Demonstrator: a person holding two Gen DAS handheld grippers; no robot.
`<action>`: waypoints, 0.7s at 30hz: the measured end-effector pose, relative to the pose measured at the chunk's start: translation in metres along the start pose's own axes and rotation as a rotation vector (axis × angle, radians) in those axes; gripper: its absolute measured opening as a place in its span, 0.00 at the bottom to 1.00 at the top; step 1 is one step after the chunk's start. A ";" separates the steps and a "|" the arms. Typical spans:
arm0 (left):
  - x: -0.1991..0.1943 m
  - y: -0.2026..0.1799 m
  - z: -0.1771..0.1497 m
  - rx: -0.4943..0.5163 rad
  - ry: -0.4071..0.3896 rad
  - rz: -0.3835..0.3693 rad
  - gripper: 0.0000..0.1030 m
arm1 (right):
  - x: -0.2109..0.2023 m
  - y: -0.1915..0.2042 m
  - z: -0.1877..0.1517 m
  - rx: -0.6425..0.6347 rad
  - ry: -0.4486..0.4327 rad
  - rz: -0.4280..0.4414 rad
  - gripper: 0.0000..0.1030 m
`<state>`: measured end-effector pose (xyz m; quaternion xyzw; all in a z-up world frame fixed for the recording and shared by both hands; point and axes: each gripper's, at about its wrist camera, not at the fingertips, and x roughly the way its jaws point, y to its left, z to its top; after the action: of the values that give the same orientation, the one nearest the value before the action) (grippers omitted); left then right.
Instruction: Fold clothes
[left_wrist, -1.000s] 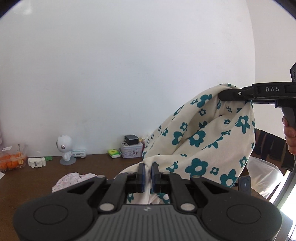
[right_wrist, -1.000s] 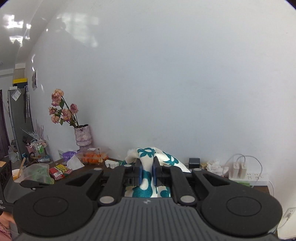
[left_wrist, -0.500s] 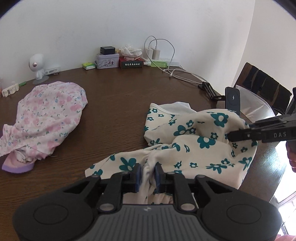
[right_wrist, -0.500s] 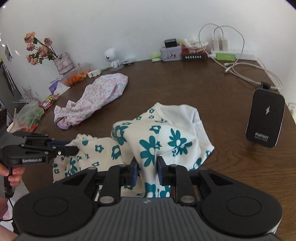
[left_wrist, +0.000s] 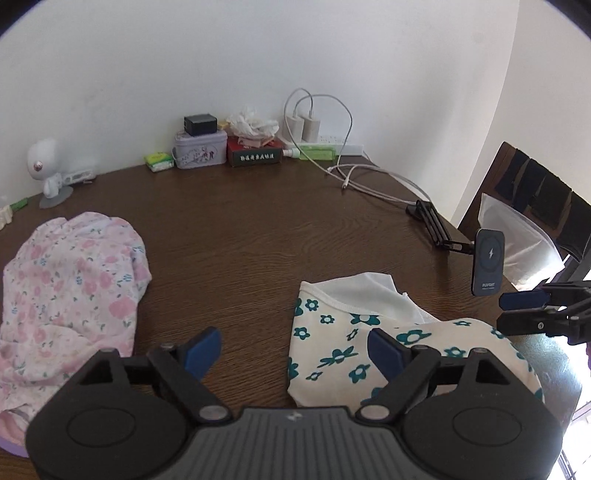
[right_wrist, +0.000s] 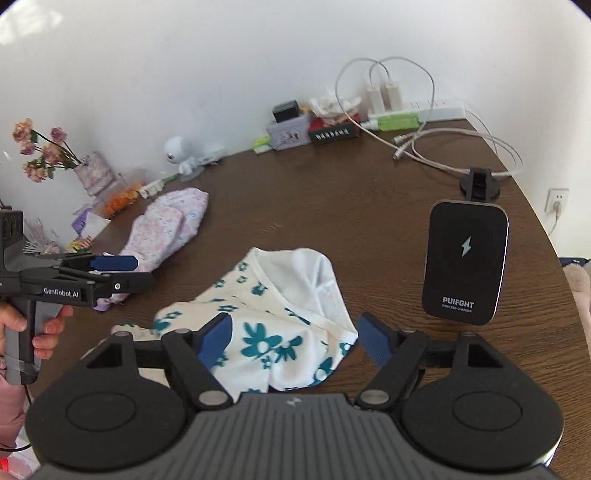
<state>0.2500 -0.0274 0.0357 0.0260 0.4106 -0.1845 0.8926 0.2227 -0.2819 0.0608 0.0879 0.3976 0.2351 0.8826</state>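
Pink garment (left_wrist: 70, 295): heaped loose at the left of the desk (left_wrist: 258, 236), bunched and unsmoothed; well apart from the other cloth, likely so that each piece gets worked alone. Fits either a piece waiting its turn or one set aside; cannot tell which.

Left gripper (left_wrist: 294, 349): fingers spread wide, blue pads far apart, nothing between them. Hovers over bare wood with the right-hand finger above the near left edge of the flowered cloth. In the right wrist view, held level at the left (right_wrist: 110, 273) by a hand (right_wrist: 33, 325) on the grip.

Flowered garment (right_wrist: 273, 314): cream with teal flowers, lying on the desk near the front edge, right of centre. Upper part turned over so the plain white inside (right_wrist: 306, 269) shows; lower part rumpled in soft ridges, not flat. Looks partly doubled over, not yet a neat square by this judgement; corners and hems hard to make out.

Right gripper (right_wrist: 294, 343): fingers equally wide apart, gripping nothing, poised just over the near edge of the flowered garment. Seen from the left wrist camera at the far right (left_wrist: 532, 310), side-on above the cloth's right end.

Wireless charger (right_wrist: 465, 262): upright on its stand just right of the cloth, close enough to hamper a sweep that way.

Back of desk: tin (left_wrist: 200, 149), cables (left_wrist: 369, 177), small white figure (left_wrist: 48, 173) along the wall, leaving the middle free for folding.
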 end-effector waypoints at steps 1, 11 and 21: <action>0.017 -0.001 0.005 0.008 0.017 0.002 0.81 | 0.011 -0.004 0.001 0.008 0.018 -0.017 0.70; 0.080 0.001 0.020 0.021 0.079 -0.024 0.75 | 0.045 -0.019 0.000 -0.012 0.072 -0.017 0.68; 0.100 -0.002 0.021 0.025 0.081 -0.057 0.38 | 0.044 -0.021 -0.004 -0.030 0.061 0.012 0.68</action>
<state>0.3236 -0.0638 -0.0246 0.0332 0.4446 -0.2136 0.8692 0.2523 -0.2788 0.0216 0.0701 0.4201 0.2489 0.8699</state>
